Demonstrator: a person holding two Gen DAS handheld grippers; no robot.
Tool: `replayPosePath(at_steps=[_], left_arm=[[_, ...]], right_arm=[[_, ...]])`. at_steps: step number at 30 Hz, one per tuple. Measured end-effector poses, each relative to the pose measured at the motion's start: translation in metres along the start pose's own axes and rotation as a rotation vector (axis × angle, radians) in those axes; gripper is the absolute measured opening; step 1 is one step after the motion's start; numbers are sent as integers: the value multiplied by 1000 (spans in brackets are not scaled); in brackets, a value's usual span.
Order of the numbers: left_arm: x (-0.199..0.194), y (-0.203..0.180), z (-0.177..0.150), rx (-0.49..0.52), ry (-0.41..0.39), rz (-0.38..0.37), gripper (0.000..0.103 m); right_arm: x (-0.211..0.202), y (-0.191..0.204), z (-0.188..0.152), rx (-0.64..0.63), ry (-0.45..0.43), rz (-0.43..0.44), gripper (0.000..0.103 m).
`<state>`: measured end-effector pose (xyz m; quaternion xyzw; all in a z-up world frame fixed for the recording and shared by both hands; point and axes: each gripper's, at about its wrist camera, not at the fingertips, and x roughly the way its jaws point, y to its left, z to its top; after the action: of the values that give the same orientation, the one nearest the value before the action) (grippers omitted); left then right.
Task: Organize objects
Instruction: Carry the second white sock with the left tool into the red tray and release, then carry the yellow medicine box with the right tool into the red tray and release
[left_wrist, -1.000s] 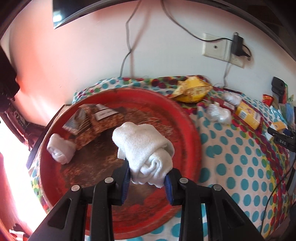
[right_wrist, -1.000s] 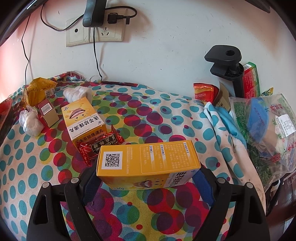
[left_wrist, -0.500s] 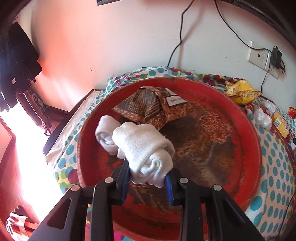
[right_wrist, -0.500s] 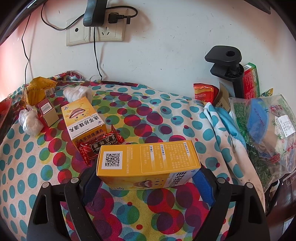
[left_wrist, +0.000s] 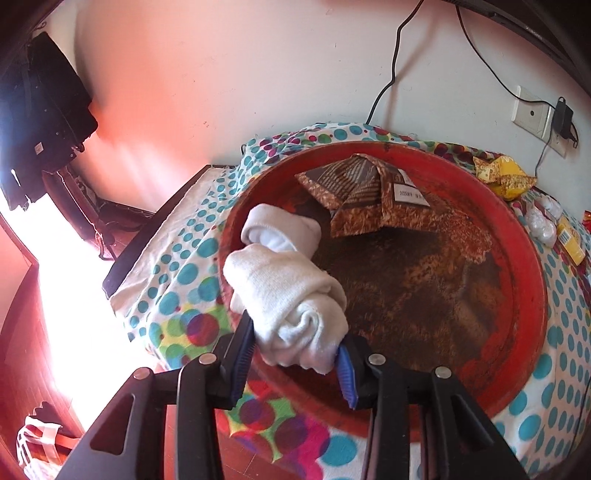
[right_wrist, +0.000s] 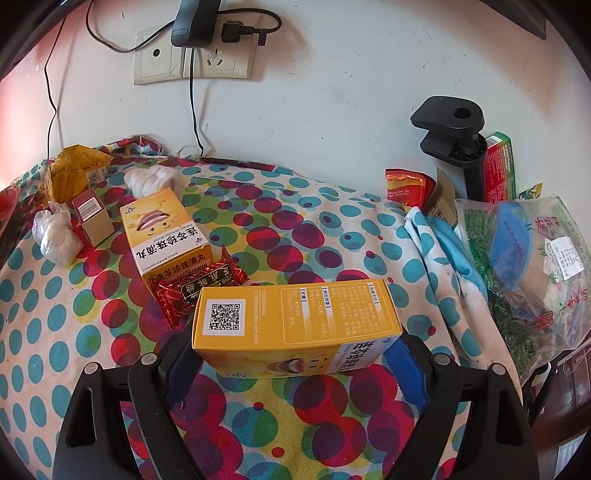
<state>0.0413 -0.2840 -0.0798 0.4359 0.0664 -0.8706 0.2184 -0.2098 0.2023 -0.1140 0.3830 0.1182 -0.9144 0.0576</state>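
In the left wrist view a white rolled towel (left_wrist: 284, 295) lies between the blue pads of my left gripper (left_wrist: 295, 358), over the left rim of the round red tray (left_wrist: 528, 295). The jaws are opening, and both pads still touch the roll. A second white roll (left_wrist: 280, 229) lies just behind it inside the tray, beside a folded brown paper packet (left_wrist: 358, 192). In the right wrist view my right gripper (right_wrist: 291, 354) is shut on a yellow medicine box (right_wrist: 295, 314), held crosswise above the dotted cloth (right_wrist: 314, 236).
On the cloth lie another yellow box (right_wrist: 162, 229), a red sweet wrapper (right_wrist: 199, 288), a small brown box (right_wrist: 94, 218) and a white plastic wad (right_wrist: 55, 236). A black clamp (right_wrist: 454, 136) and a bag of green leaves (right_wrist: 517, 266) stand at the right. The table's edge (left_wrist: 155, 229) drops off left of the tray.
My left gripper has carried the towel roll leftward across the tray to its left rim, beside the other roll, and its pads now stand slightly wider. The right gripper and box have not moved.
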Motion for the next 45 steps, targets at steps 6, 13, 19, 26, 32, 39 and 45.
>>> replayPosePath(at_steps=[6, 13, 19, 26, 32, 39, 45], left_arm=[[-34, -1, -22, 95, -72, -74, 53], [-54, -34, -29, 166, -150, -181, 58], [-62, -75, -38, 266, -239, -206, 58], [-68, -99, -48, 271, -271, -250, 58], [-71, -116, -59, 316, -295, -238, 59], [-68, -108, -56, 276, -283, -247, 58], [-60, -86, -48, 169, -259, -241, 58]], right_arm=[[0, 2, 0, -8, 8, -9, 87], [0, 6, 0, -42, -1, -47, 87], [-5, 22, -1, -109, -30, -129, 86], [-9, 14, -2, -63, -46, -134, 86], [-17, 0, -11, 40, -29, -109, 86], [-60, 9, -3, 131, -88, -20, 86], [-101, 84, 28, 39, -136, 129, 86]])
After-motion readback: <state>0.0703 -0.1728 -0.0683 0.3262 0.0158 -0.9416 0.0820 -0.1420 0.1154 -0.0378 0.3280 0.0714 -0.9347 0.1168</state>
